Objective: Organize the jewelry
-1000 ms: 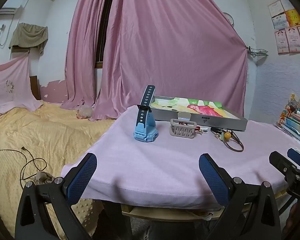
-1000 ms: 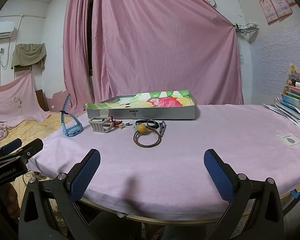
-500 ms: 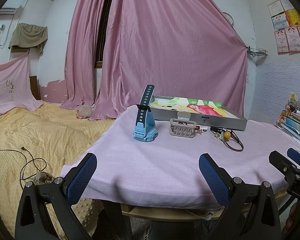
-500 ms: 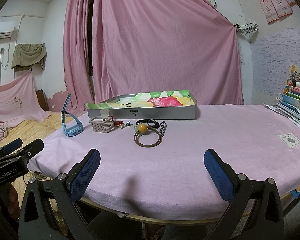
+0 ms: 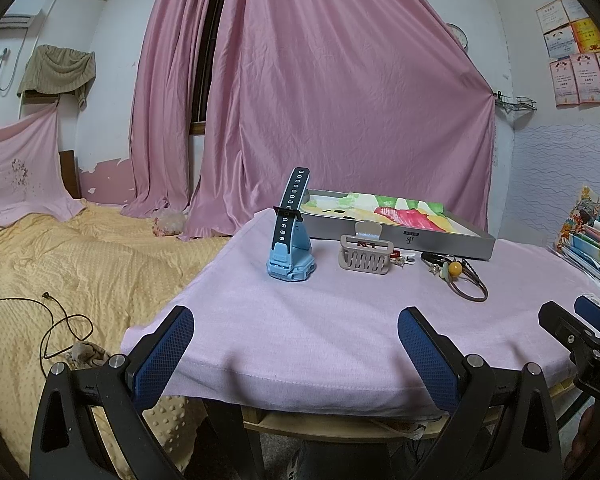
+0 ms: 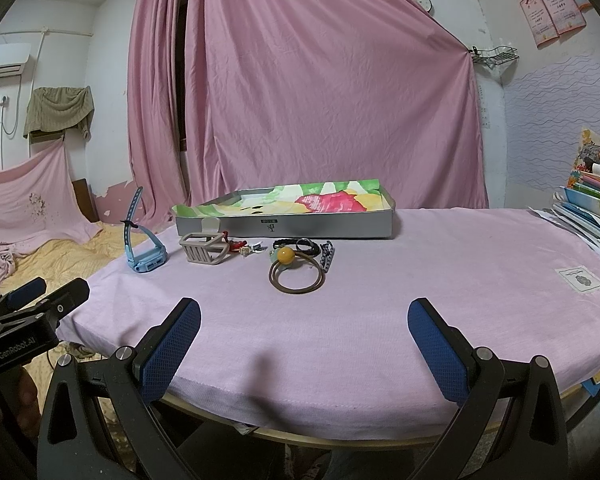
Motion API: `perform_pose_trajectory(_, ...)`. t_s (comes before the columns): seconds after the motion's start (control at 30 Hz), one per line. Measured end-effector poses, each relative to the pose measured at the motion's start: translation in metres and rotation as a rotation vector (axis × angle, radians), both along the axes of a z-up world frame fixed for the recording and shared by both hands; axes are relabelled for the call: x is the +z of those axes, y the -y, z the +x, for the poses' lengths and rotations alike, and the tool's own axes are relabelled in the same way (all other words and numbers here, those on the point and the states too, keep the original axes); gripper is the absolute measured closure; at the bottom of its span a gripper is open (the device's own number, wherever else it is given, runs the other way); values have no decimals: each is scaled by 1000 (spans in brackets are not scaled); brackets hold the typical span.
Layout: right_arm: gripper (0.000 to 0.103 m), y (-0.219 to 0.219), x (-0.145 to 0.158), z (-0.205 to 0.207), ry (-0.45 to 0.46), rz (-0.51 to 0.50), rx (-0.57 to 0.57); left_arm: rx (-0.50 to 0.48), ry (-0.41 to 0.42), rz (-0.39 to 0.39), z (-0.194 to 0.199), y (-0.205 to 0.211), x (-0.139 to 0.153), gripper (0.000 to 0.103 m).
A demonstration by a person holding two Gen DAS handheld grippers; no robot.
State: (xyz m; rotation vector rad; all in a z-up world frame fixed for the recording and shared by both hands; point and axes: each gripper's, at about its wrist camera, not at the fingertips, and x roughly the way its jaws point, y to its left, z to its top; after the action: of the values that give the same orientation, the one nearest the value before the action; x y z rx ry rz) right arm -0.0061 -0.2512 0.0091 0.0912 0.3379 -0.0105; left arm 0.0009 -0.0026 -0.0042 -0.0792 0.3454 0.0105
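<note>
On the pink-clothed table (image 6: pixel 420 280) lie a blue watch (image 5: pixel 290 254) (image 6: pixel 144 258) standing on its face, a beige hair claw (image 5: pixel 365 258) (image 6: pixel 202 252), small red and white trinkets (image 6: pixel 246 247), a brown cord with an amber bead (image 6: pixel 288 256) (image 5: pixel 456 268), black hair ties (image 6: pixel 300 244) and a dark chain (image 6: pixel 327 258). Behind them stands a shallow grey box (image 6: pixel 284 225) (image 5: pixel 400 238) lined with colourful paper. My left gripper (image 5: pixel 296 340) and right gripper (image 6: pixel 304 332) both hang open at the table's near edge, holding nothing.
A bed with a yellow blanket (image 5: pixel 80 264) and a black cable (image 5: pixel 60 320) lies left of the table. Stacked books (image 6: pixel 596 208) sit at the table's right edge, with a small white card (image 6: pixel 579 279) nearby. Pink curtains (image 6: pixel 320 100) hang behind.
</note>
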Motion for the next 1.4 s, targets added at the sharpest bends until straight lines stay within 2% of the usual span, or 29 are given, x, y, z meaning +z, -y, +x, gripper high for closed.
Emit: perform_pose_trajectory(1.4, 1, 1, 0, 0, 0, 2, 1, -1, -4, 1, 1, -1, 1, 1)
